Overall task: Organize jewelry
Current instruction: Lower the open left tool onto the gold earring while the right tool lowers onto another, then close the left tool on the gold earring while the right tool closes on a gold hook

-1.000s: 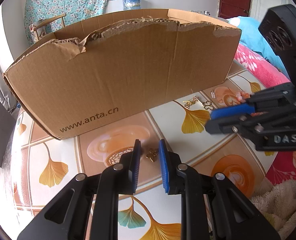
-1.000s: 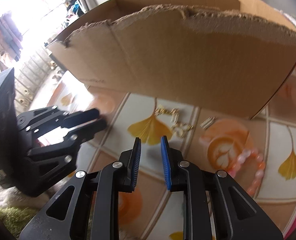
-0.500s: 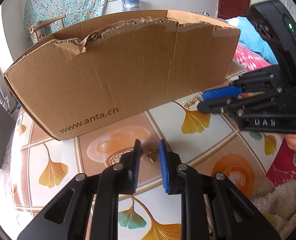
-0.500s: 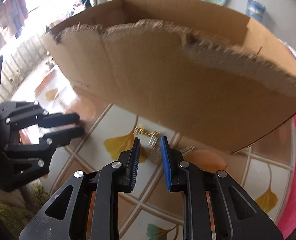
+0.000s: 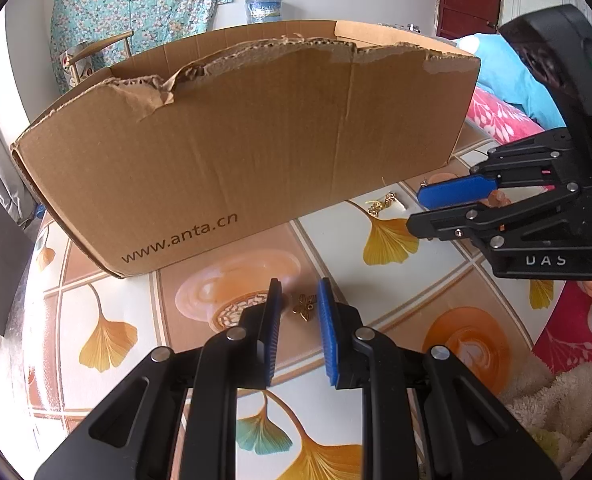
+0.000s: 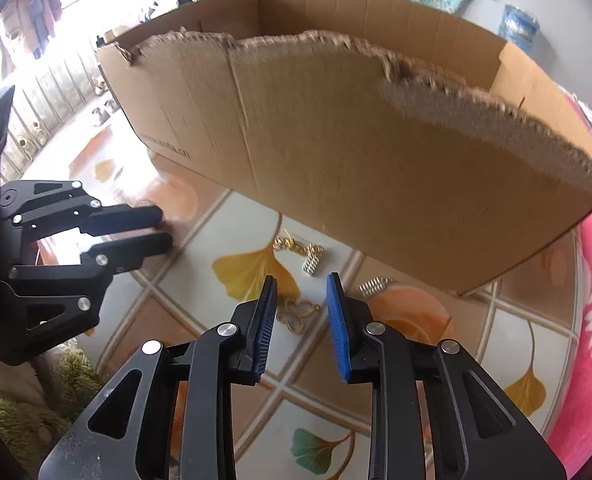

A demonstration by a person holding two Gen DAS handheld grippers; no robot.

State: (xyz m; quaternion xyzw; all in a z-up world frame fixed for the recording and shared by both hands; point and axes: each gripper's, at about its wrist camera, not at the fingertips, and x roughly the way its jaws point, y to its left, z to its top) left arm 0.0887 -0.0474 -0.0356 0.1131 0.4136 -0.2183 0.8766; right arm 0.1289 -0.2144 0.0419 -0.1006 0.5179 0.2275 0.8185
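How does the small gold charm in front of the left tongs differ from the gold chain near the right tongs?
The gold charm is one small compact piece; the gold chain is longer, with looped links spread out. The charm lies alone on the tablecloth; the chain lies near two silver pieces. The charm sits in line with the gap of the left tongs; the right tongs, now opening, frame the chain. Both lie loose, ungripped.

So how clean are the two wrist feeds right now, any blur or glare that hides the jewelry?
Left wrist view: sharp and evenly lit; the small gold charm between the left gripper pads reads clearly, with fisheye bowing the cardboard box. Right wrist view: the box's torn top edge is motion-smeared, the window side at upper left is blown out, yet the gold chain by the opening right gripper stays readable.
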